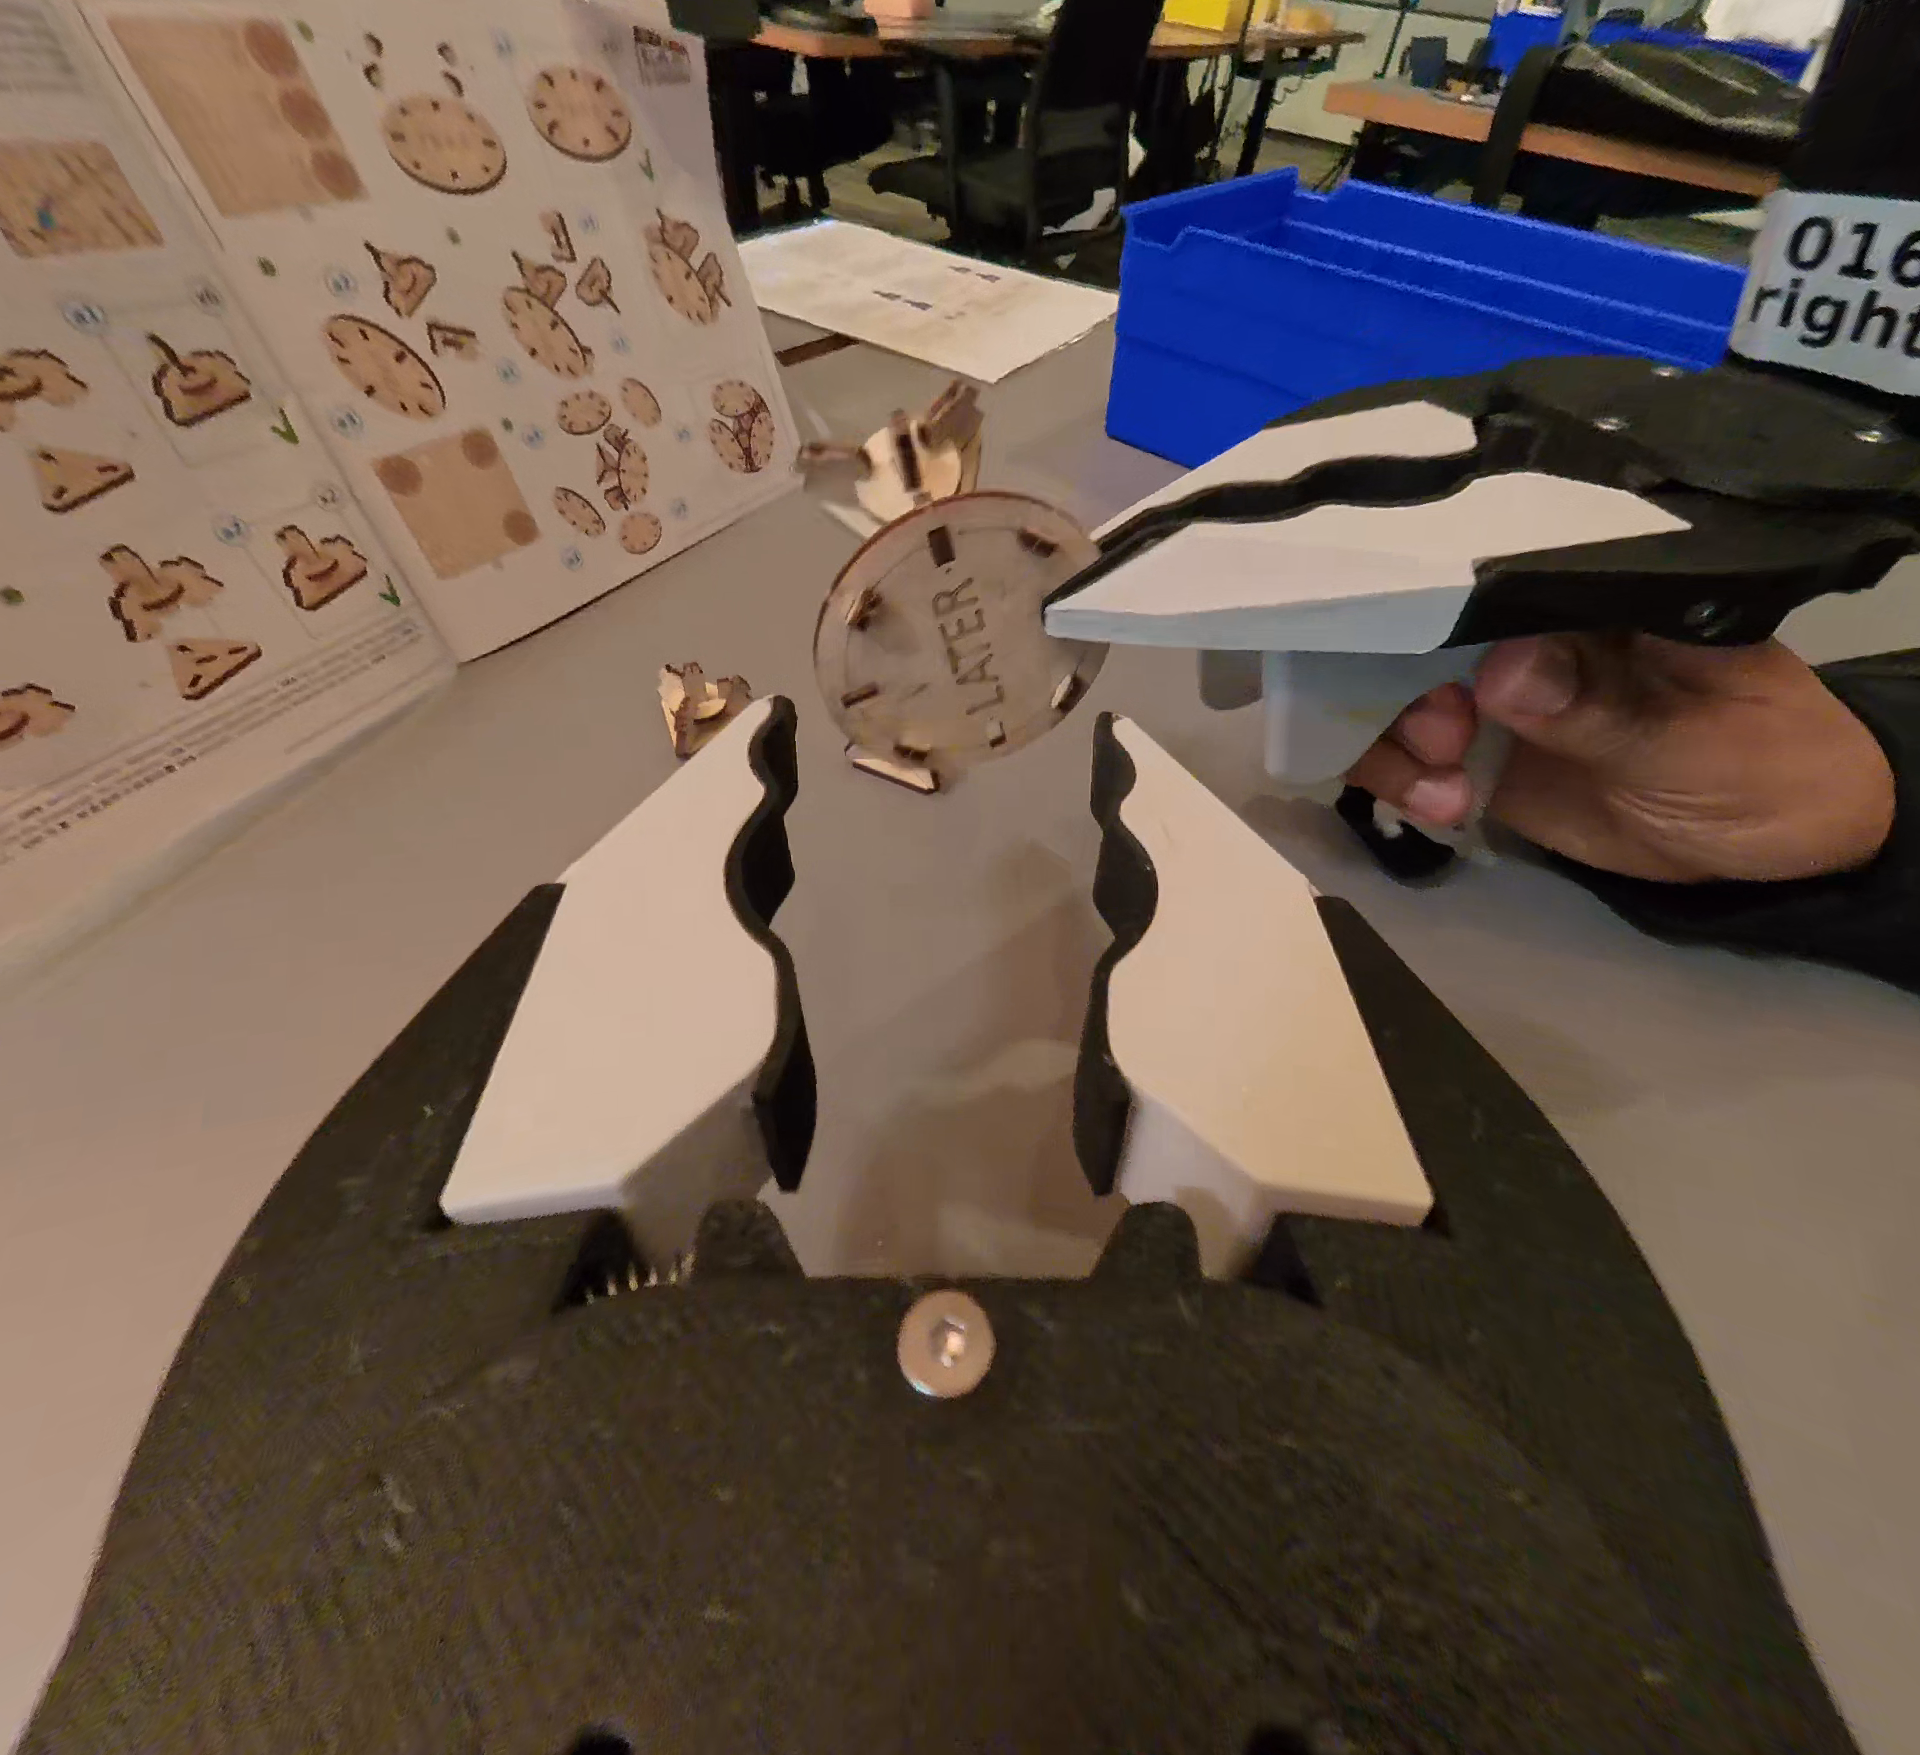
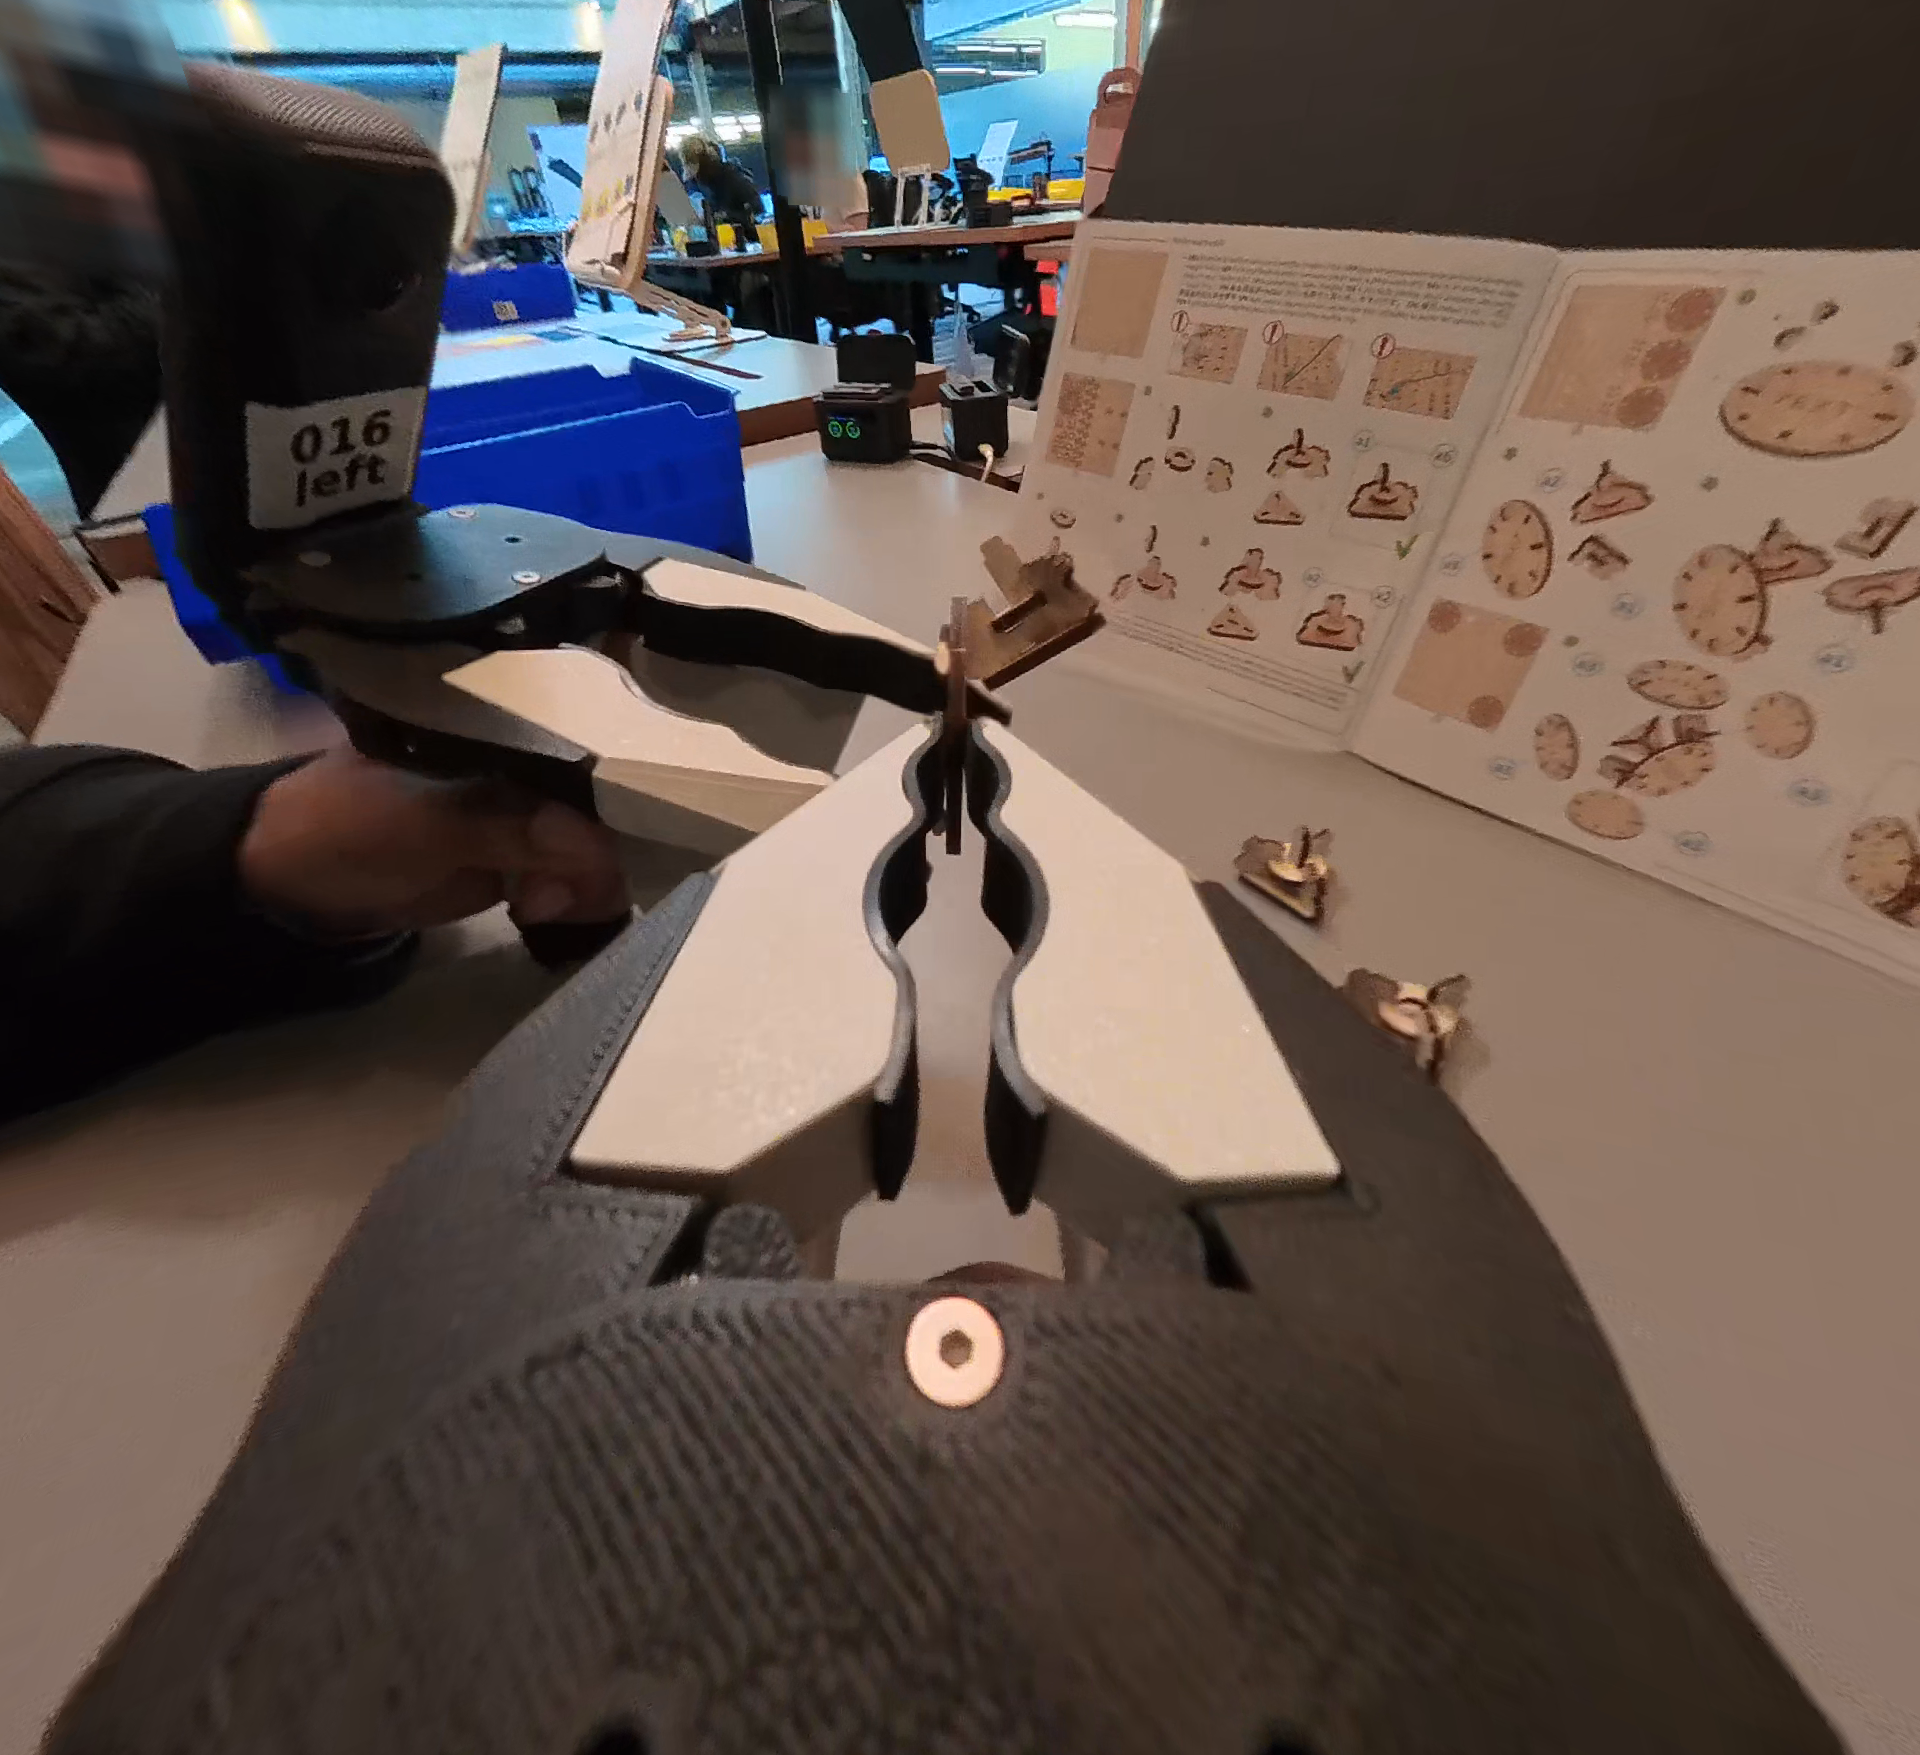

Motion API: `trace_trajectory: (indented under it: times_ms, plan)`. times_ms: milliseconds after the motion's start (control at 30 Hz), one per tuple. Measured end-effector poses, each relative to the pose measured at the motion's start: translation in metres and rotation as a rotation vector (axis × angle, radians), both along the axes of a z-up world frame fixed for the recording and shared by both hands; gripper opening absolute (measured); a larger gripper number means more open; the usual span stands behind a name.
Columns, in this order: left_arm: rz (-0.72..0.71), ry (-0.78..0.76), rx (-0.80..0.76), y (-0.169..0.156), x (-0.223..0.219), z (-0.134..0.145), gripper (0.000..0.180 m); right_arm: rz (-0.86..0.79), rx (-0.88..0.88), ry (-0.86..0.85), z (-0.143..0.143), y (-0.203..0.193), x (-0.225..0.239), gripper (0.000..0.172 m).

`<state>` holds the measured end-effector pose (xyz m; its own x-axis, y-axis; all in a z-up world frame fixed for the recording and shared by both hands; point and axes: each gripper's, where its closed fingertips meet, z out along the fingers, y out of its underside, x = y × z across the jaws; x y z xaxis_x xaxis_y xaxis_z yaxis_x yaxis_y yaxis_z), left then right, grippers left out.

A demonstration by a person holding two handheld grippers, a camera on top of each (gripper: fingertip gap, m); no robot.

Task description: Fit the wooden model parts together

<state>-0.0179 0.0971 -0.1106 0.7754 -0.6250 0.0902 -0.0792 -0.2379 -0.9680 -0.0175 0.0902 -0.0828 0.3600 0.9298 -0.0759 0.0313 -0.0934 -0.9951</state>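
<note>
My right gripper [image 2: 951,749] pinches the wooden disc [image 1: 961,630] at frame centre; left gripper [image 1: 940,739] fingers wide, just below.

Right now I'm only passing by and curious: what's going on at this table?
A person works two handheld grippers over a grey table. The right gripper has its jaws shut on the edge of a round wooden disc, held upright. The left gripper is open just before it, gripping nothing. An instruction booklet stands open behind.
</note>
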Motion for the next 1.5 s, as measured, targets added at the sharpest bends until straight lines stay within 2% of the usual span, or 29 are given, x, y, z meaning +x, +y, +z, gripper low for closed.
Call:
trace_trajectory:
  times_ms: [167, 333, 367, 533, 567, 667, 867, 1000, 1200, 1300, 1400, 1500]
  plan:
    - [0.010, 0.029, -0.005, 0.001, 0.003, -0.005, 0.065, -0.017, -0.117, 0.030, -0.009, 0.003, -0.006, 0.001]
    - [0.014, 0.038, -0.012, 0.001, 0.002, -0.007, 0.060, 0.066, -0.107, -0.007, -0.013, -0.011, -0.013, 0.000]
    - [0.011, 0.046, -0.011, 0.001, 0.003, -0.007, 0.056, 0.067, -0.100, -0.009, -0.013, -0.012, -0.014, 0.000]
    - [0.007, 0.062, -0.012, 0.000, 0.003, -0.009, 0.055, 0.084, -0.088, -0.026, -0.014, -0.013, -0.013, 0.000]
    - [0.008, 0.066, -0.009, 0.000, 0.003, -0.009, 0.055, 0.095, -0.089, -0.025, -0.014, -0.014, -0.013, 0.003]
    - [0.018, 0.075, -0.002, 0.001, 0.000, -0.008, 0.055, 0.107, -0.095, 0.002, -0.009, -0.011, -0.008, 0.030]
    - [0.008, 0.060, 0.008, 0.001, -0.001, -0.005, 0.055, 0.107, -0.147, 0.095, 0.006, 0.004, 0.011, 0.037]
    - [-0.073, 0.039, 0.003, -0.007, 0.010, -0.004, 0.055, 0.136, -0.157, 0.131, 0.015, 0.008, 0.021, 0.042]
    - [-0.239, -0.055, 0.006, -0.027, 0.029, 0.007, 0.055, 0.254, -0.202, 0.199, 0.028, 0.002, 0.024, 0.069]
    - [-0.304, -0.088, 0.019, -0.036, 0.034, 0.014, 0.055, 0.395, -0.271, 0.203, 0.028, -0.013, 0.021, 0.061]
    - [-0.334, -0.090, 0.036, -0.041, 0.036, 0.017, 0.055, 0.459, -0.331, 0.191, 0.023, -0.021, 0.018, 0.050]
    - [-0.380, -0.093, 0.043, -0.048, 0.041, 0.019, 0.055, 0.511, -0.368, 0.196, 0.020, -0.027, 0.015, 0.052]
